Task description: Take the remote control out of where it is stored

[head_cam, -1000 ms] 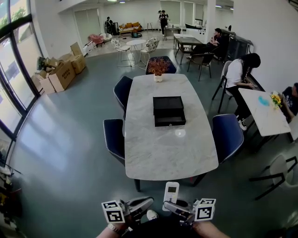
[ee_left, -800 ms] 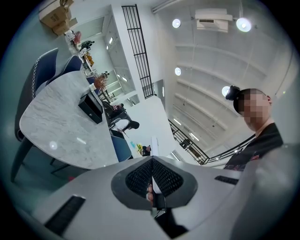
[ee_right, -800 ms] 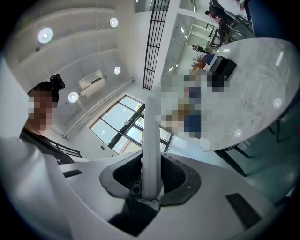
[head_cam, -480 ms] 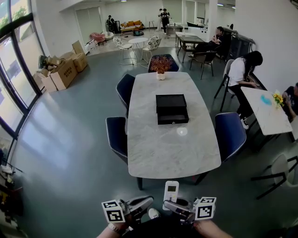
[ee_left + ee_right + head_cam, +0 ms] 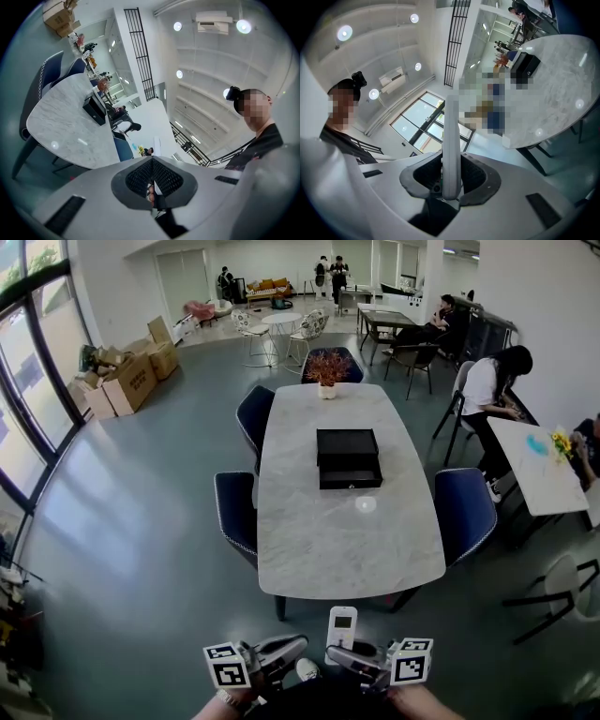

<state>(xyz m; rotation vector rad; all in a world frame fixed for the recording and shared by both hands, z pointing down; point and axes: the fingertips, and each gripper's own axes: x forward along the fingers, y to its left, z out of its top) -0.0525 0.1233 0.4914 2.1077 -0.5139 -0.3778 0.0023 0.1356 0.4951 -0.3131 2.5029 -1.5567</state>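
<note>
A white remote control (image 5: 342, 625) with a small screen stands upright at the bottom of the head view, with my right gripper (image 5: 343, 653) shut on its lower end. In the right gripper view the remote (image 5: 451, 140) rises edge-on from between the pads of the right gripper (image 5: 451, 182). My left gripper (image 5: 289, 649) is beside it, shut, with nothing held; its pads meet in the left gripper view (image 5: 152, 177). Far ahead, a black drawer box (image 5: 349, 457) sits on the marble table (image 5: 347, 545), its drawer slightly out.
Blue chairs (image 5: 236, 514) (image 5: 463, 510) flank the table, and a potted plant (image 5: 326, 371) stands at its far end. People sit at tables on the right (image 5: 489, 390). Cardboard boxes (image 5: 127, 371) are piled at the left by the windows.
The head view has shifted a little, so the table sits slightly further right and up. Both grippers and the remote keep their places and grip.
</note>
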